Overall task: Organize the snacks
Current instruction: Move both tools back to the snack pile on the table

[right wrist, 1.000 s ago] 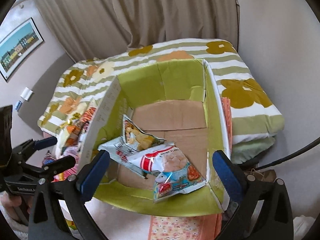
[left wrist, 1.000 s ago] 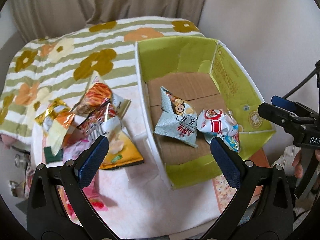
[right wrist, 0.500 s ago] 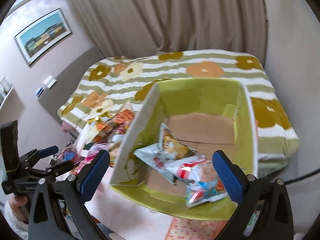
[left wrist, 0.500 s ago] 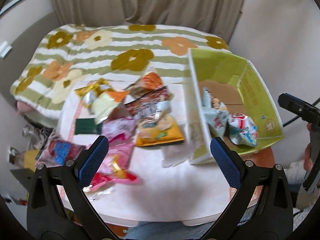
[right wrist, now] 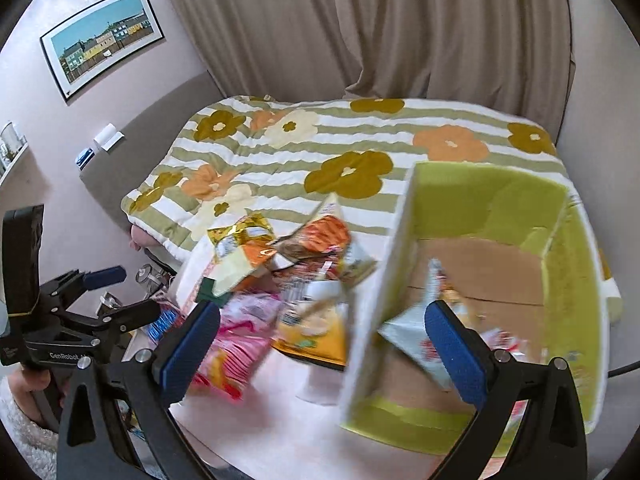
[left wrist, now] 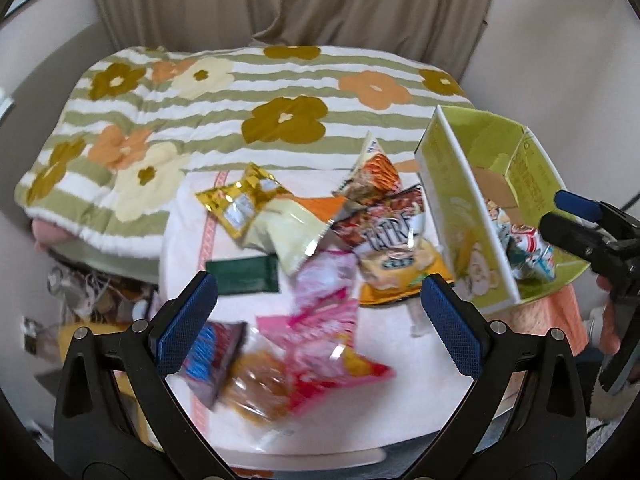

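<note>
Since the earlier frames both cameras have swung toward the snack pile: in the left wrist view the green box has shifted from centre frame to the right edge, and the loose packets now fill the middle.

Left gripper [left wrist: 320, 322]: released, jaws spread wide, nothing between the blue textured pads. It hovers above the lower centre of the pile. Right gripper [right wrist: 326, 340]: also released and empty, its pads straddling the near left wall of the box.

Directly between the left gripper's pads lies a pink foil packet [left wrist: 320, 316], glossy and crinkled, long axis running from upper centre toward the lower right; motion blur hides its print. At its lower left sits a blue and red packet [left wrist: 208, 350], blurred. A flat, dark green rectangular sachet [left wrist: 243, 280] lies left of centre, long axis near horizontal. Above it, a pale yellow pouch [left wrist: 288, 236] points its long axis toward the lower right, and a gold foil packet [left wrist: 240, 200] overlaps its upper left end. An orange-printed bag [left wrist: 374, 174] stands tilted, its tip toward the upper frame.

All packets rest on a white cloth-covered table [left wrist: 192, 240]. The green cardboard box [left wrist: 460, 216], with white-edged walls and a brown corrugated floor, occupies the right side and holds a pale blue packet [right wrist: 408, 330] and a red and white packet [left wrist: 532, 240]. A striped floral quilt [left wrist: 200, 108] fills the upper frame.
</note>
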The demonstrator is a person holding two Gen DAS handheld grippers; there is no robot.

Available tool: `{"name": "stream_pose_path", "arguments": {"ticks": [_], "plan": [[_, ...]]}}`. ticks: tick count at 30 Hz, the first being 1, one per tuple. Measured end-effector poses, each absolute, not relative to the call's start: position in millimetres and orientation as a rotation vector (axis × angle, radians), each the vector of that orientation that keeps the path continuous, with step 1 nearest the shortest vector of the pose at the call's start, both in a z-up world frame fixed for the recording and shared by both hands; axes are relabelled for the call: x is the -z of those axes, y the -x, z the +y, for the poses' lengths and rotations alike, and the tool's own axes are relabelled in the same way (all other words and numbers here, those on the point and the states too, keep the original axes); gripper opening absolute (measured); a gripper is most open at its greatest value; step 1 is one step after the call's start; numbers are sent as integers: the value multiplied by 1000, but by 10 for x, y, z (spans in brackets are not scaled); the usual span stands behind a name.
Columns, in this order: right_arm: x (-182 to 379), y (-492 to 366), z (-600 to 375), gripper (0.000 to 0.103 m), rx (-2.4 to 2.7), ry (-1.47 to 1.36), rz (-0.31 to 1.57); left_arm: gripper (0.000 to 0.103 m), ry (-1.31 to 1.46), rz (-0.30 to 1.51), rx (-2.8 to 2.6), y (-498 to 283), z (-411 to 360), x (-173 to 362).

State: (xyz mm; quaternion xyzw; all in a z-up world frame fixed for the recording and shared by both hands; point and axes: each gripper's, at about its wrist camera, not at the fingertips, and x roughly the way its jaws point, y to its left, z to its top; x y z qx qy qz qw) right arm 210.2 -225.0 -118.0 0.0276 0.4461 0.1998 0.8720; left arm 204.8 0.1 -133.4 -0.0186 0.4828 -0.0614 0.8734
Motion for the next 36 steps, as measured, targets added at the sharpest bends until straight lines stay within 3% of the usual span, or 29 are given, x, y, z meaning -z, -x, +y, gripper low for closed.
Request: {"name": "stream_pose_path", "arguments": {"ticks": [13,32,36], "plan": [[1905,-2295,-1325,102,-261,191,1022,101,-140,1118,399,-2969,255,1801],[2527,-2546,-1123,102,-150,427,1021,100,-240,1260,401,-3523,-111,2715],[2568,-2549,-1090,102,-158,481,1014,83,-251,1273,384,-3532,-128,2781]]}}
